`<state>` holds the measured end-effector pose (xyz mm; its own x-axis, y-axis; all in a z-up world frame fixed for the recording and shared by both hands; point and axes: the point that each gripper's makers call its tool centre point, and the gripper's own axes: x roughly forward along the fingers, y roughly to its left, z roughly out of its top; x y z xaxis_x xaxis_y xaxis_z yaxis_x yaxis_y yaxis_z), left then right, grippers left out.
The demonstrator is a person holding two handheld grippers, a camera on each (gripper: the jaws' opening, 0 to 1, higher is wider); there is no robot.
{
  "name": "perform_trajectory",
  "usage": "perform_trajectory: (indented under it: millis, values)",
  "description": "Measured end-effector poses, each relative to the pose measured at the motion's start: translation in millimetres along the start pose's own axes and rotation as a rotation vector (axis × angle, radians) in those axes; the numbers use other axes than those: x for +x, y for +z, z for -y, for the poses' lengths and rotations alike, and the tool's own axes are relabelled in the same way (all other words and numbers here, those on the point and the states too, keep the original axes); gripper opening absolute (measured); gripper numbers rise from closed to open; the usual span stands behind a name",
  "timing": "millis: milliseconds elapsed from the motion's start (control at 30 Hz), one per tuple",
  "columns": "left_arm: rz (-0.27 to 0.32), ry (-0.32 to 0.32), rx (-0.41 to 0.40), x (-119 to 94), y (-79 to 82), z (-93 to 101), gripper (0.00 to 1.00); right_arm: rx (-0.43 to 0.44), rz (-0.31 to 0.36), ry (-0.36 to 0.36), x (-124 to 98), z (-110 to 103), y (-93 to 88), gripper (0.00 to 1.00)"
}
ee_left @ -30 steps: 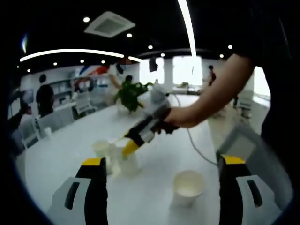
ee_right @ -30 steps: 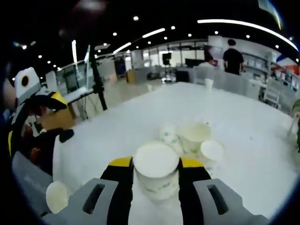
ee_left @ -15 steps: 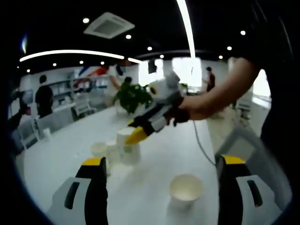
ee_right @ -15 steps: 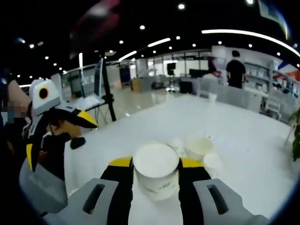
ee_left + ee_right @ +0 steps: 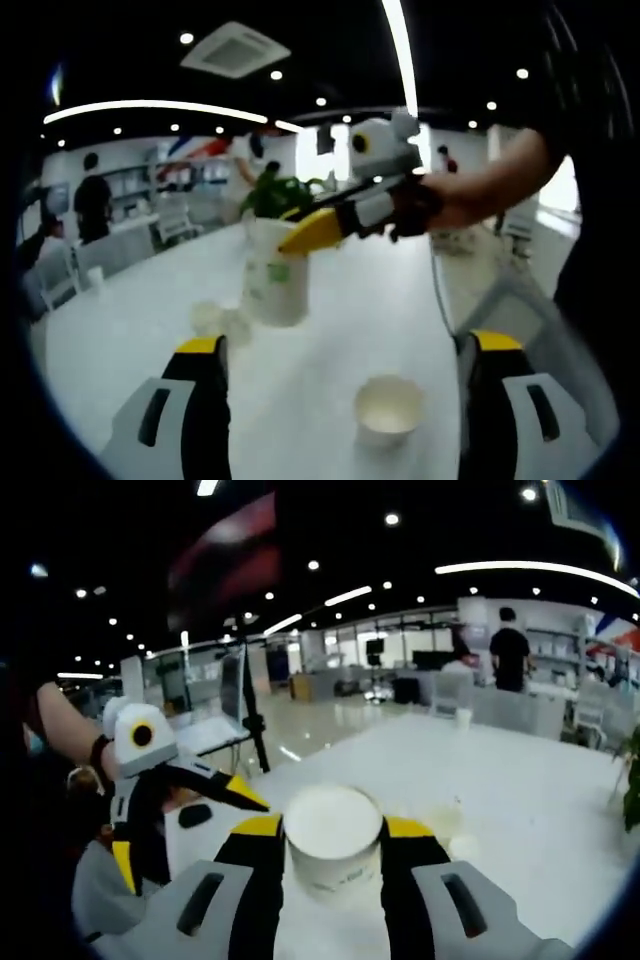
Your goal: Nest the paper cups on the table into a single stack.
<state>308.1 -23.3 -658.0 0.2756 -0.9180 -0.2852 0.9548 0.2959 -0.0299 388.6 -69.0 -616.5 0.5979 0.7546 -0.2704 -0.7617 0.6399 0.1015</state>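
Note:
In the right gripper view my right gripper is shut on a white paper cup with green print, held up above the white table. The left gripper view shows that same cup hanging in the air from the right gripper, above two low cups that stand on the table. My left gripper is open with nothing between its jaws. A single open cup stands on the table just ahead of it. The left gripper also appears at the left of the right gripper view.
The long white table stretches back to a potted plant. A cable runs over its right side. A small cup stands far off. Chairs and people are in the background.
My right gripper has lifted its cup well up off the table, away from the cluster of cups. The left gripper has stayed open, low over the table.

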Motion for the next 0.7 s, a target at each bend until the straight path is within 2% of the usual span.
perform_trajectory:
  millis: [467,700]
  values:
    - [0.003,-0.013,-0.012,6.2,-1.7,5.6,0.97,0.011,0.041,0.007,-11.3,-10.5,18.6,0.34]
    - [0.023,-0.022,-0.004,6.1,5.3,8.2,0.96,-0.002,0.062,0.073,-9.5,-30.1,28.4,0.34]
